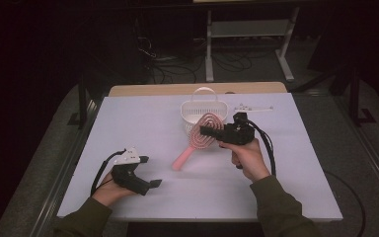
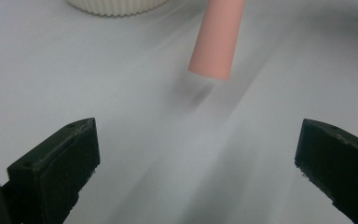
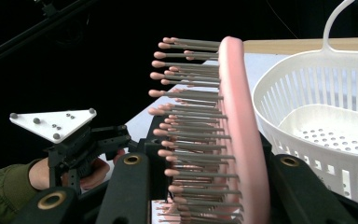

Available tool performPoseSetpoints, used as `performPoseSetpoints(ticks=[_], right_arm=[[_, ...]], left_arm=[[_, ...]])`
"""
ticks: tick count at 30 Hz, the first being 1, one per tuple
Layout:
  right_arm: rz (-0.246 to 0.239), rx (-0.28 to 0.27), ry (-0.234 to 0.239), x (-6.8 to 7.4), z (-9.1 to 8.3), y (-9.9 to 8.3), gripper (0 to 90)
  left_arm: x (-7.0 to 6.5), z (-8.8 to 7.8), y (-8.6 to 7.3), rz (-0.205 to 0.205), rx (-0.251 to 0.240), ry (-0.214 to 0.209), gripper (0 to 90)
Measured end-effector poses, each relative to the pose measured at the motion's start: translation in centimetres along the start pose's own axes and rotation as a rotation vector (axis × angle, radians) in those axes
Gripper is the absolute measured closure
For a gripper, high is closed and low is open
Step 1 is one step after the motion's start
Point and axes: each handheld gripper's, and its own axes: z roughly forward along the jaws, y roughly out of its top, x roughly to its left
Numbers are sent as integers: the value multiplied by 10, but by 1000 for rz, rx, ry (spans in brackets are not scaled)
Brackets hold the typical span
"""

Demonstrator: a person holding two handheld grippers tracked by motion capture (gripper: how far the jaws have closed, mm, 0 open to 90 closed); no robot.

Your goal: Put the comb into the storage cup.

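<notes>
1. My left hand-held gripper sits nearest me with its jaws spread wide and nothing between them; its own view shows the brush's pink handle end just ahead, above the counter.
2. My right hand-held gripper is clamped on the pink hairbrush; its view shows the bristles side-on.
3. From above, the brush head leans at the white basket.
4. The white counter is lit against a dark room, with a shelf frame behind.
</notes>
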Motion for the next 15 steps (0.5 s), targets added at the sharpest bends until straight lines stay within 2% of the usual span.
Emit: performPoseSetpoints(ticks=[3, 7, 10, 15], right_arm=[[2, -5, 1, 0, -1, 1, 628], [9, -15, 0, -1, -3, 2, 628], [7, -20, 0, -2, -4, 2, 629], [3, -25, -3, -2, -6, 5, 628]], left_arm=[[1, -3, -4, 1, 10, 4, 0], [0, -3, -5, 24, 11, 24, 0], [0, -1, -6, 35, 31, 16, 0], [0, -1, -6, 39, 38, 11, 0]])
